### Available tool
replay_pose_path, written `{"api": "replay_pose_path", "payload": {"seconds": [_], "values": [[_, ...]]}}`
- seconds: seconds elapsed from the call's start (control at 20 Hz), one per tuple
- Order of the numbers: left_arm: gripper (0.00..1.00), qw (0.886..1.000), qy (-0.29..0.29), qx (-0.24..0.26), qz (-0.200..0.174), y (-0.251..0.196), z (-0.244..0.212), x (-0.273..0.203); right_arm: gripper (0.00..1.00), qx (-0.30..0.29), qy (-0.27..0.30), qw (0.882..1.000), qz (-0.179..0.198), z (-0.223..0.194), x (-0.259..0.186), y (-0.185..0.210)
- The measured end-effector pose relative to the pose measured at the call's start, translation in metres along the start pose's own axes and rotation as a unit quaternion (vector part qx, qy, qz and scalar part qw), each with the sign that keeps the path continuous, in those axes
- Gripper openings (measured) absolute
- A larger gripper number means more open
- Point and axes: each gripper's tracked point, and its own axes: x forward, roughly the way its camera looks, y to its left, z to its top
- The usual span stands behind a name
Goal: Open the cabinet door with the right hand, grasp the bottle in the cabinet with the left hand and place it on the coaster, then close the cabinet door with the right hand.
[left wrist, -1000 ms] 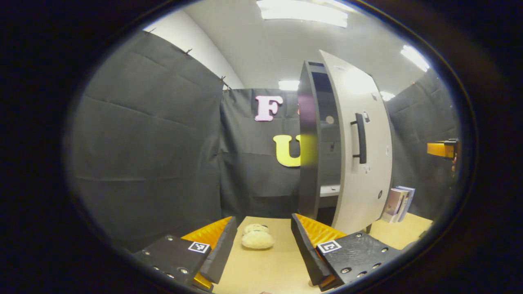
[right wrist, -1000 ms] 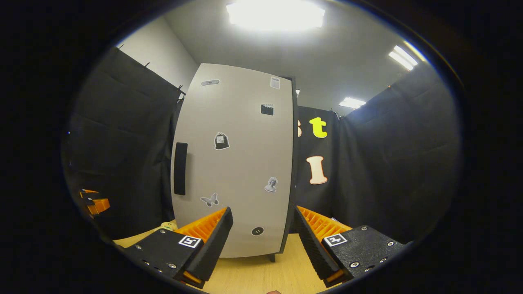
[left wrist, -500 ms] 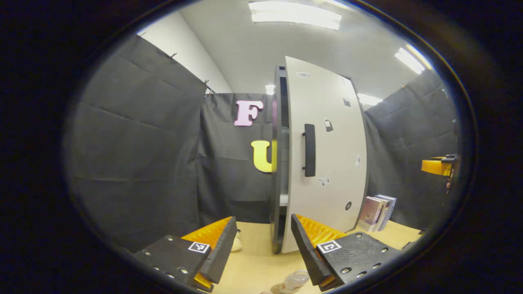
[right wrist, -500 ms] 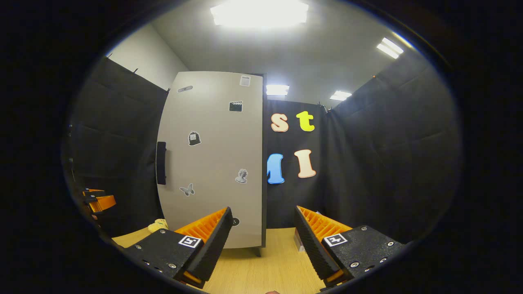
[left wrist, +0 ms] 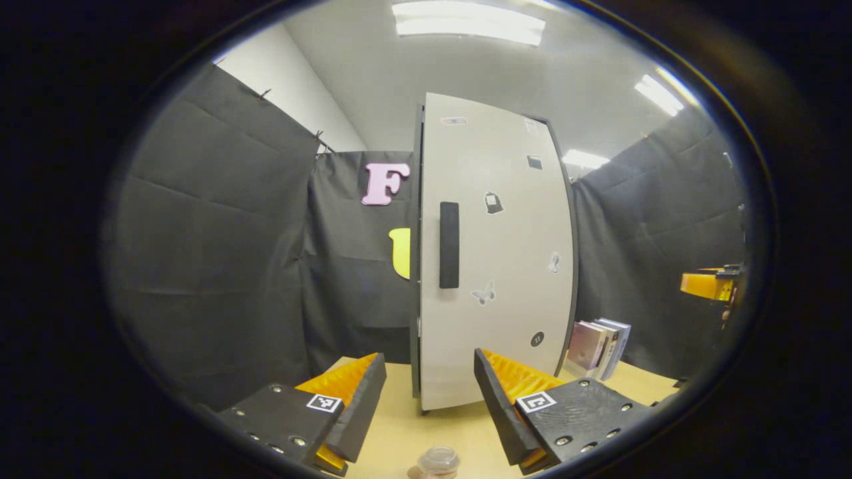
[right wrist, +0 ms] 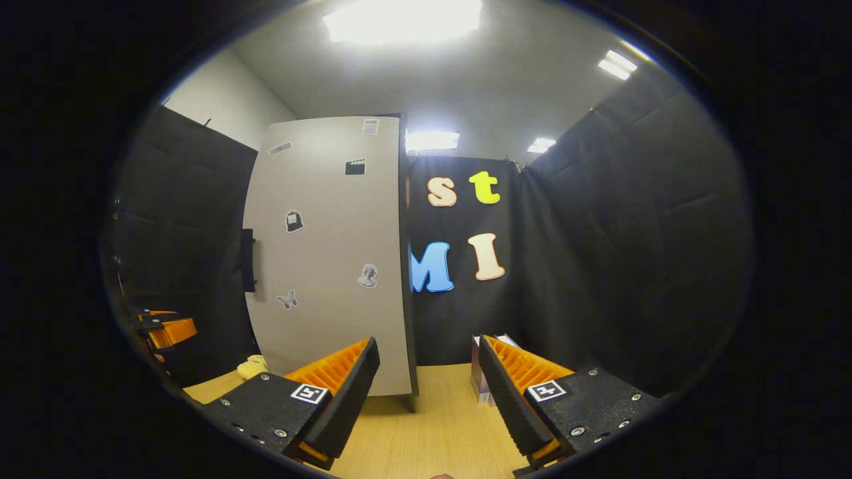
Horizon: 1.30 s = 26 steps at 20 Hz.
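Since the earlier frames the cabinet door (left wrist: 492, 253) has been swung from ajar to flush against the cabinet, and the bottle (left wrist: 437, 462) has come into sight at the bottom centre of the left gripper view.

In that view the bottle is seen from above, standing upright on the wooden table (left wrist: 399, 432) with its long axis vertical and its cap toward the camera. Whether a coaster lies beneath it cannot be told. No writing on it can be made out.

The door fills the middle of the frame, its long axis vertical, with a dark vertical handle (left wrist: 449, 245) near its left edge. Small stickers are scattered over it; none can be read. Books (left wrist: 596, 346) are leaned against the cabinet at lower right.

The left gripper (left wrist: 429, 406) is held with its fingers spread wide, nothing between them. In the right gripper view the right gripper (right wrist: 429, 399) is likewise spread and empty, with the door (right wrist: 326, 259) at centre left and a pale soft object (right wrist: 253, 366) at lower left.
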Motion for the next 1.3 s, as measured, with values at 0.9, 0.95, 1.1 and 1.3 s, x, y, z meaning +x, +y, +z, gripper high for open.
{"api": "replay_pose_path", "payload": {"seconds": [0.9, 0.95, 1.1, 1.3], "values": [[0.83, 1.000, -0.003, 0.013, 0.021, 0.010, 0.006, -0.005, 0.93, -0.021, -0.007, 1.000, 0.022, 0.001, 0.007, 0.021], [0.83, 1.000, -0.002, 0.012, 0.022, 0.011, 0.006, -0.006, 0.93, -0.022, -0.006, 0.999, 0.023, -0.001, 0.007, 0.022], [0.83, 1.000, 0.000, 0.010, 0.022, 0.011, 0.004, -0.008, 0.93, -0.025, -0.004, 0.999, 0.021, -0.004, 0.008, 0.022], [0.80, 1.000, 0.002, 0.009, 0.023, 0.012, 0.002, -0.006, 0.93, -0.021, -0.003, 1.000, 0.019, -0.004, 0.007, 0.023]]}}
